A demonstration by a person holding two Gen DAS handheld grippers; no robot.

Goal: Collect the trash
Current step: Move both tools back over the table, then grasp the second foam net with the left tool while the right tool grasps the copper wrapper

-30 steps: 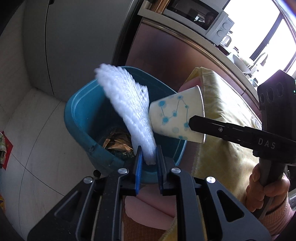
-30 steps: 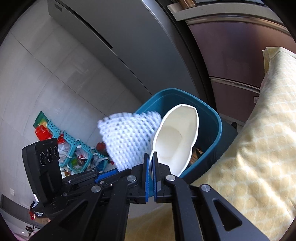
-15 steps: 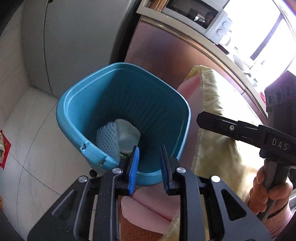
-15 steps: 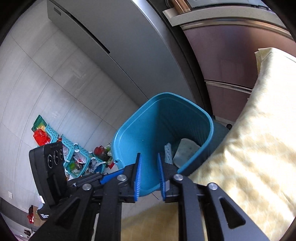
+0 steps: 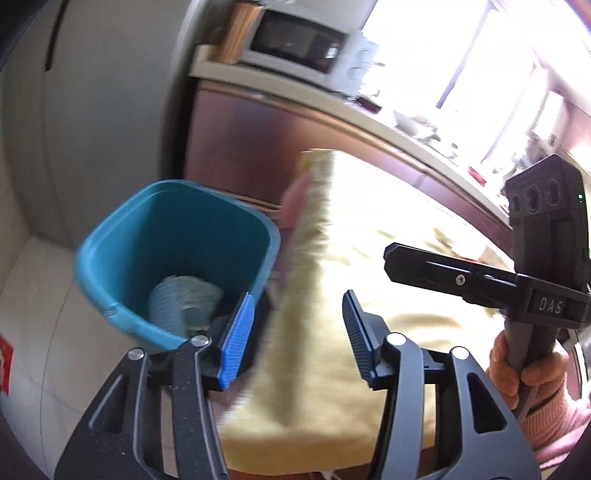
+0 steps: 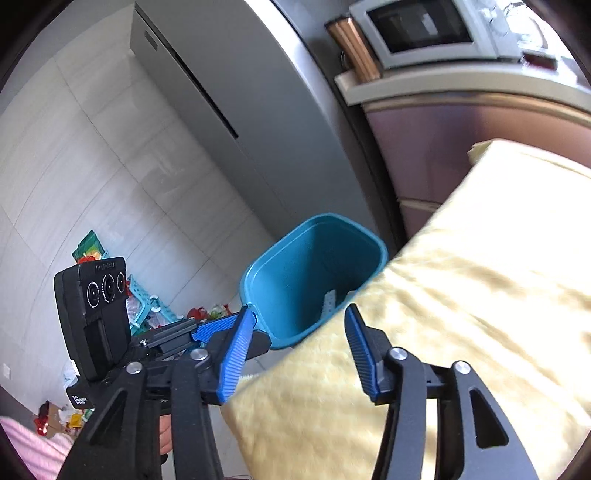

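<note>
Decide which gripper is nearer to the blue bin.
Left. The left gripper hangs open just beside the blue bin, close to its rim. The right gripper, also open, sits further back over the yellow cloth.

A home kitchen: a white microwave oven (image 6: 428,33) sits on a pale countertop (image 6: 461,86) above glossy maroon cabinet fronts (image 6: 439,147), next to a tall grey refrigerator (image 6: 236,122). A bright window (image 5: 454,70) lights the cluttered counter. Pale floor tiles (image 6: 92,177) run beneath a teal plastic waste bin (image 6: 273,266), and a yellow quilted cloth (image 6: 480,277) covers the tabletop.
</note>
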